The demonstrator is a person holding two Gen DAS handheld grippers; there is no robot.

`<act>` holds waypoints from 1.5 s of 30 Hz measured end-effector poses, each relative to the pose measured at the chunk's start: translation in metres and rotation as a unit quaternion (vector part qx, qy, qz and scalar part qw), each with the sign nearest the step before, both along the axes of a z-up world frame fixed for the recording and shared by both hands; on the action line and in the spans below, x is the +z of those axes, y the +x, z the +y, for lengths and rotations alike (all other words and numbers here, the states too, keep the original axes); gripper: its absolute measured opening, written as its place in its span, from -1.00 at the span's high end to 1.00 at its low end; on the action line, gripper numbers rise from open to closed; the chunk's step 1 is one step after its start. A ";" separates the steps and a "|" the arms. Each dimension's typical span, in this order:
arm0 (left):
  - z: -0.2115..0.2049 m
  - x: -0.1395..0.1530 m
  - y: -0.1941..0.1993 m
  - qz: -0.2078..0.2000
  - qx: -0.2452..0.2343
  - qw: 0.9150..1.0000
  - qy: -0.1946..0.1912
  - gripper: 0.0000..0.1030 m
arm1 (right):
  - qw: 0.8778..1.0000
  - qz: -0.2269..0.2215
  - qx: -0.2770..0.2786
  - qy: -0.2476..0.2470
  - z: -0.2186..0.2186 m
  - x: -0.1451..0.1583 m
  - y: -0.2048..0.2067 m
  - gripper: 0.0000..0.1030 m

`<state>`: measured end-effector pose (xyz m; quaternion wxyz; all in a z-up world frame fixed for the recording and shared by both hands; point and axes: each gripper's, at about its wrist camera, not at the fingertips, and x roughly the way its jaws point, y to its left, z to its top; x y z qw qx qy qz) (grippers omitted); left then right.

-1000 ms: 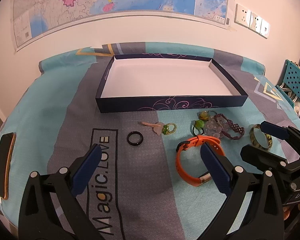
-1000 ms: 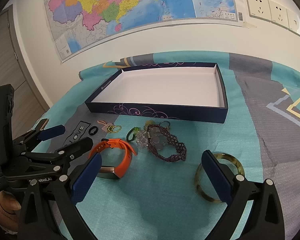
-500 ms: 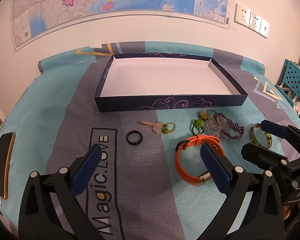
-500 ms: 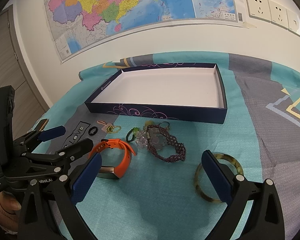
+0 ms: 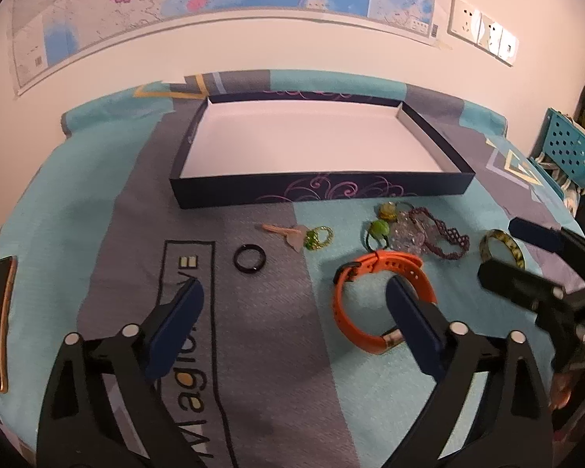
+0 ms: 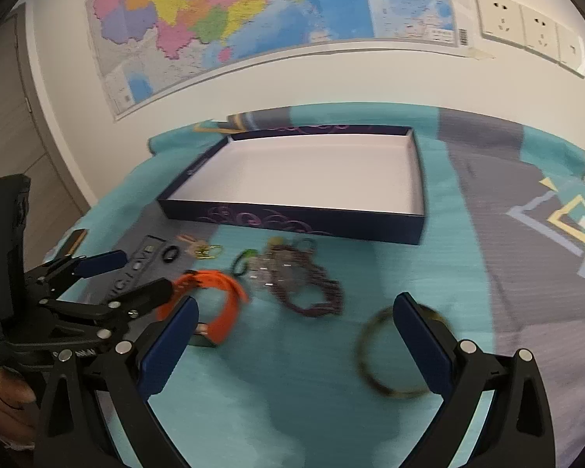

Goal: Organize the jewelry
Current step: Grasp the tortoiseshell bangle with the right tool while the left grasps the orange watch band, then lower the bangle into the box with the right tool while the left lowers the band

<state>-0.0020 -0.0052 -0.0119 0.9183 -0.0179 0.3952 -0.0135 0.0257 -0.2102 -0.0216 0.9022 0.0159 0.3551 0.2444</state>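
Left gripper [image 5: 292,296] jaws narrowed slightly (nothing between); right gripper [image 6: 292,316] spread, unchanged.

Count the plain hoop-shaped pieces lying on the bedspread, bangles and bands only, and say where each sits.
3. Black ring left, beside the printed lettering; orange wristband centre, behind the left claw; mottled bangle far right. The tangled cluster may hide more.

My left camera looks down past my fingers [image 5: 179,316] at the box [image 5: 319,191] from its near left; my right camera, near too, faces the box [image 6: 292,218] from its near right. Both share it.
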 end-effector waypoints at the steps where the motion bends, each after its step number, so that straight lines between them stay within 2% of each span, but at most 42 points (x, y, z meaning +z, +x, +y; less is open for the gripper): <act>1: -0.001 -0.001 0.001 0.003 -0.003 1.000 -0.001 -0.70 | 1.000 0.000 -0.006 -0.003 -0.004 0.000 0.001 -0.88; 6: -0.002 -0.006 0.006 0.019 -0.021 0.999 -0.023 -0.55 | 0.998 0.014 -0.052 -0.019 -0.039 -0.004 0.010 -0.84; 9: -0.005 -0.009 0.009 0.028 -0.034 0.999 -0.027 -0.41 | 0.997 0.030 -0.068 -0.030 -0.054 -0.011 0.017 -0.57; 11: -0.008 -0.011 0.011 0.034 -0.045 0.998 -0.028 -0.36 | 0.996 0.045 -0.068 -0.033 -0.060 -0.017 0.021 -0.28; 12: -0.009 -0.011 0.012 0.035 -0.048 0.998 -0.028 -0.33 | 0.996 0.049 -0.069 -0.037 -0.061 -0.019 0.022 -0.24; 14: -0.009 -0.013 0.014 0.039 -0.054 0.997 -0.029 -0.13 | 0.995 0.054 -0.067 -0.041 -0.062 -0.023 0.025 -0.12; 21: -0.008 -0.015 0.021 0.053 -0.073 0.995 -0.034 0.14 | 0.994 0.044 -0.058 -0.077 -0.057 -0.026 0.028 0.35; 23: -0.009 -0.015 0.021 0.053 -0.078 0.995 -0.027 0.28 | 0.994 0.040 -0.051 -0.087 -0.055 -0.026 0.028 0.54; 26: -0.012 -0.015 0.022 0.055 -0.086 0.995 -0.013 0.33 | 0.994 0.038 -0.039 -0.092 -0.052 -0.025 0.028 0.75; 27: -0.013 -0.015 0.023 0.055 -0.090 0.994 -0.011 0.40 | 0.994 0.036 -0.035 -0.095 -0.050 -0.025 0.028 0.81; 28: -0.014 -0.015 0.023 0.057 -0.094 0.994 -0.012 0.59 | 0.994 0.036 -0.033 -0.095 -0.049 -0.025 0.028 0.87; 29: -0.014 -0.015 0.024 0.058 -0.097 0.994 -0.014 0.75 | 0.994 0.037 -0.030 -0.094 -0.049 -0.024 0.027 0.89; 32: -0.014 -0.014 0.024 0.057 -0.104 0.993 -0.013 0.84 | 0.995 0.035 -0.027 -0.089 -0.047 -0.022 0.025 0.89; 41: -0.004 0.001 0.021 0.041 -0.120 0.991 -0.035 0.88 | 0.999 0.009 -0.018 -0.031 -0.053 0.008 0.023 0.89; 45: 0.005 0.014 0.024 0.028 -0.121 0.991 -0.044 0.87 | 1.000 -0.005 -0.008 -0.020 -0.048 0.022 0.030 0.89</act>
